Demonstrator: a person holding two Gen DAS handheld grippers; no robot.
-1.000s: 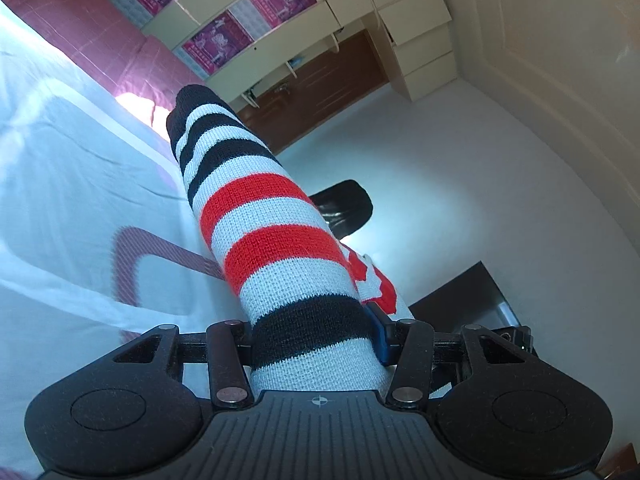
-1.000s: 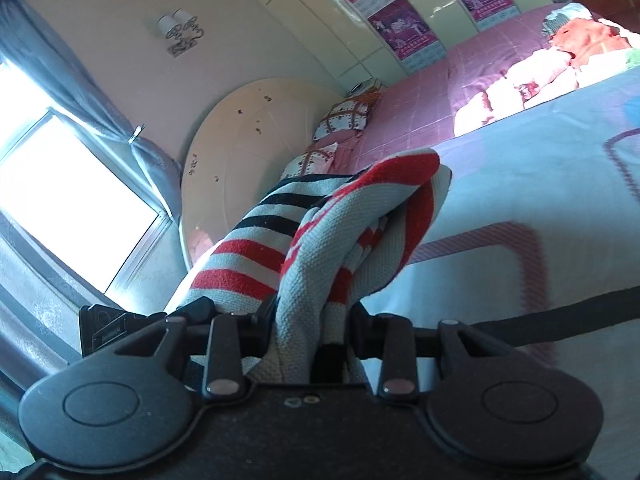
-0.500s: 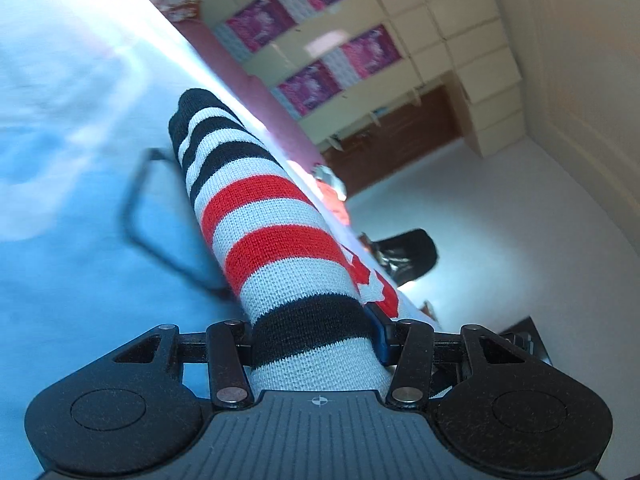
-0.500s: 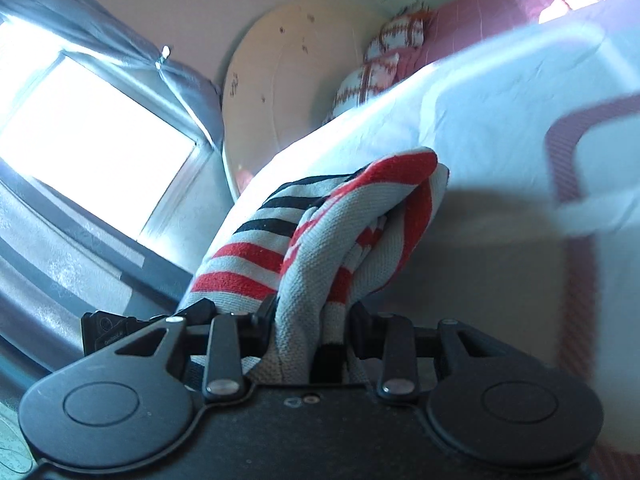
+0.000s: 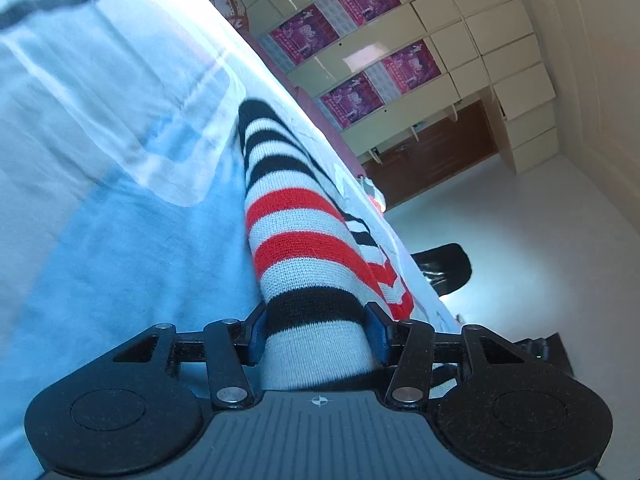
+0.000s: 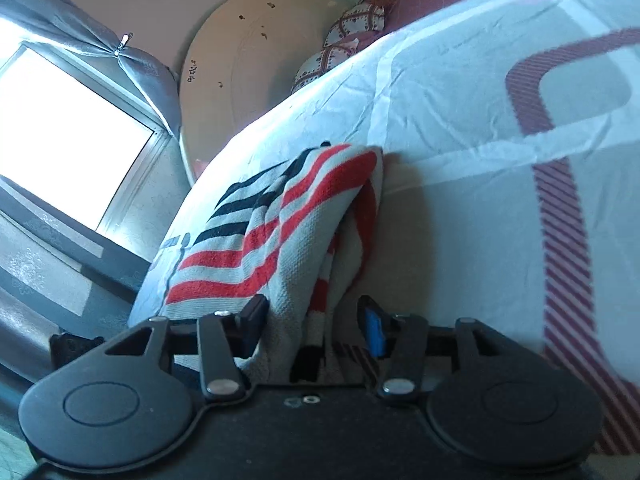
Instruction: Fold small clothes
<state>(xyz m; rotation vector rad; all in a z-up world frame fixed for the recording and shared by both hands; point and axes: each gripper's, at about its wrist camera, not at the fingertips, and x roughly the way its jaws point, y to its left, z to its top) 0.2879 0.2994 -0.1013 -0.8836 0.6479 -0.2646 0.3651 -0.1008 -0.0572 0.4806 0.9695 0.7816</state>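
Note:
A small knitted garment with red, black and white stripes [image 5: 296, 240] is held by both grippers over the bed. My left gripper [image 5: 316, 332] is shut on one striped end, which sticks out forward between the fingers. In the right wrist view the garment [image 6: 280, 220] lies bunched and partly resting on the sheet. My right gripper [image 6: 312, 324] has its jaws spread wider, the blue pad [image 6: 374, 326] showing, with the cloth loose between them.
The white bedsheet [image 6: 460, 128] with a dark red striped band covers the bed. Pillows [image 6: 352, 36] and a round headboard are at the far end, a window at left. Cupboards with posters [image 5: 384, 64] and a black chair [image 5: 444, 268] stand beyond the bed.
Both grippers have lowered the garment toward the sheet. The right gripper's jaws have spread apart and the cloth now sags onto the bed. The left gripper still clamps its end.

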